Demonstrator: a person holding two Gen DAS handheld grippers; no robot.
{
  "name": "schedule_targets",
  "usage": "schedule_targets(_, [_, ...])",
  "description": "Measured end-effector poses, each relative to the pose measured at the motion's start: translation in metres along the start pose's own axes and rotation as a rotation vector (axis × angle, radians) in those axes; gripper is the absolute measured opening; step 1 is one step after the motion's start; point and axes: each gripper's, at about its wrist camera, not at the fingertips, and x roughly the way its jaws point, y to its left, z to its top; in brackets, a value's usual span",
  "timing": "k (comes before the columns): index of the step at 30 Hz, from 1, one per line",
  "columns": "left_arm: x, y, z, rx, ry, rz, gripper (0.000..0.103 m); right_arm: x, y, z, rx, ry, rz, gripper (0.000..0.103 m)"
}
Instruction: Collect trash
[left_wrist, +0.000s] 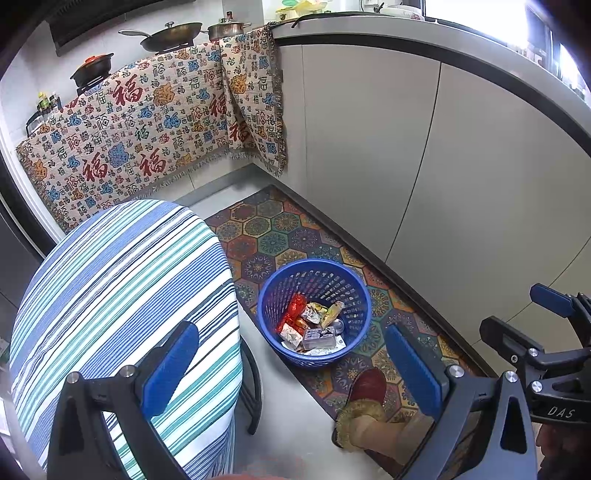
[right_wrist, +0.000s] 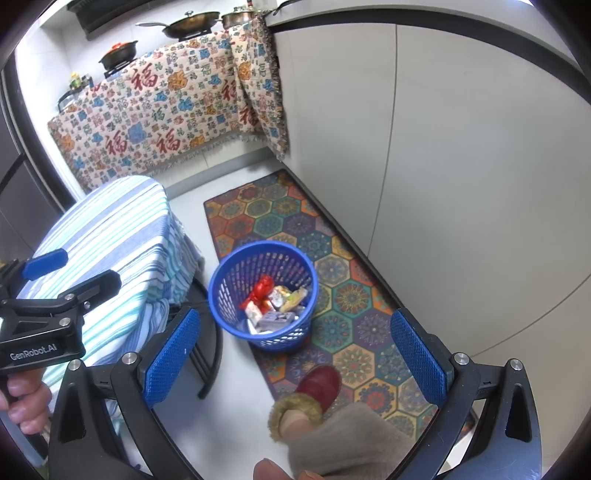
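Note:
A blue plastic basket (left_wrist: 354, 280) stands on the patterned floor mat (left_wrist: 273, 236). It holds several wrappers (left_wrist: 314, 325), among them a red one and a clear box. The same basket (right_wrist: 236, 273) and wrappers (right_wrist: 273, 302) show in the right wrist view. My left gripper (left_wrist: 291, 365) is open and empty, held high above the floor between the striped table and the basket. My right gripper (right_wrist: 295, 354) is open and empty, also high above the floor near the basket. Each gripper shows at the edge of the other's view, the right one (left_wrist: 532, 317) and the left one (right_wrist: 70, 269).
A small table under a blue striped cloth (left_wrist: 122, 295) stands left of the basket. Grey cabinet doors (left_wrist: 443, 184) run along the right. A patterned cloth (left_wrist: 140, 125) hangs over the stove counter, pots on top. The person's foot in a red slipper (left_wrist: 365, 387) is on the mat.

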Motion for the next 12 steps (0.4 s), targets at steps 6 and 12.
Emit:
schedule_targets(6, [-0.0010, 0.0006, -0.0013, 0.008, -0.008, -0.008, 0.103, 0.0038, -0.0024, 0.0015, -0.002, 0.005, -0.001, 0.103])
schedule_targets(12, [-0.0056, 0.0002, -0.0059, 0.027, -0.033, -0.013, 0.103, 0.0059, -0.0066, 0.0026, 0.000, 0.010, -0.003, 0.103])
